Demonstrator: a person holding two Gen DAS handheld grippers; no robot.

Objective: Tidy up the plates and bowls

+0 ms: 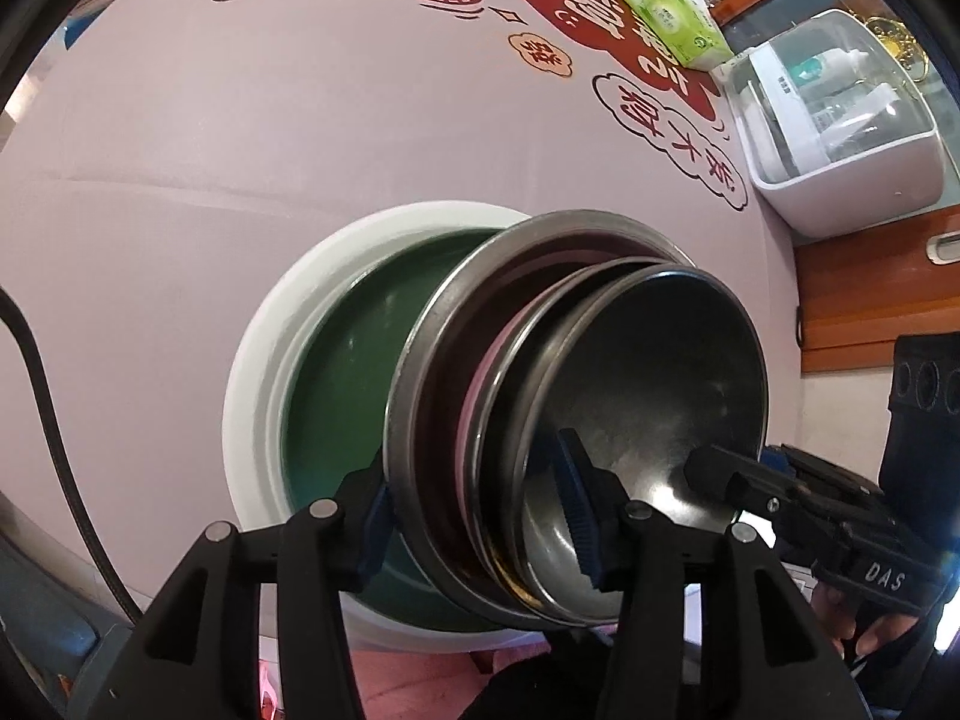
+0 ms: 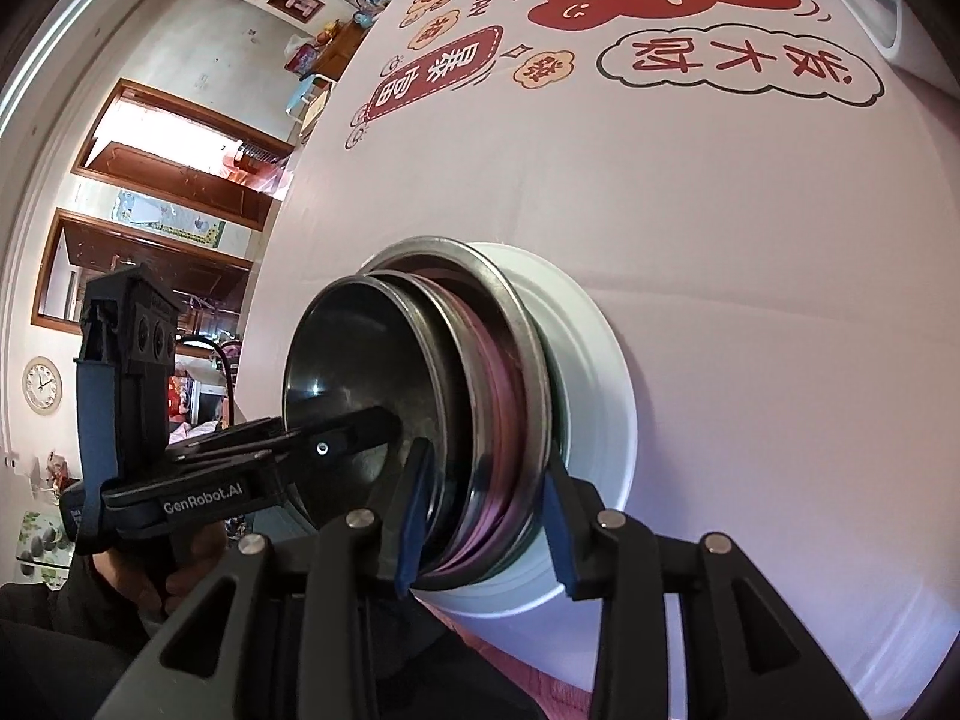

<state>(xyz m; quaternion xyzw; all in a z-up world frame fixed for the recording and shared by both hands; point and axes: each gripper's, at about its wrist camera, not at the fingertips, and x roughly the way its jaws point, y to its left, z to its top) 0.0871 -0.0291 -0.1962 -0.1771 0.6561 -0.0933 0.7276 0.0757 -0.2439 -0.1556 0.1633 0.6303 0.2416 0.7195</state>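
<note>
You are straddling the nested metal bowls (image 1: 600, 408) from both sides over the white plate (image 1: 282, 324), keeping the stack centred. Left gripper (image 1: 480, 516) and right gripper (image 2: 486, 516): both are standing parted around the rims, neither visibly pinching.

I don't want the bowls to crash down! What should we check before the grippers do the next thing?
1. Steel bowls nested one inside another: ok.
2. Stack centred on the white plate: not ok, it sits toward one side.
3. Left gripper straddles the bowl rims, one finger outside the biggest bowl and one inside the smallest: ok.
4. Right gripper straddles the rims on the opposite side: ok.
5. Pads pressing firmly on the bowls: cannot tell.
6. Tablecloth right around the plate free of other things: ok.
</note>
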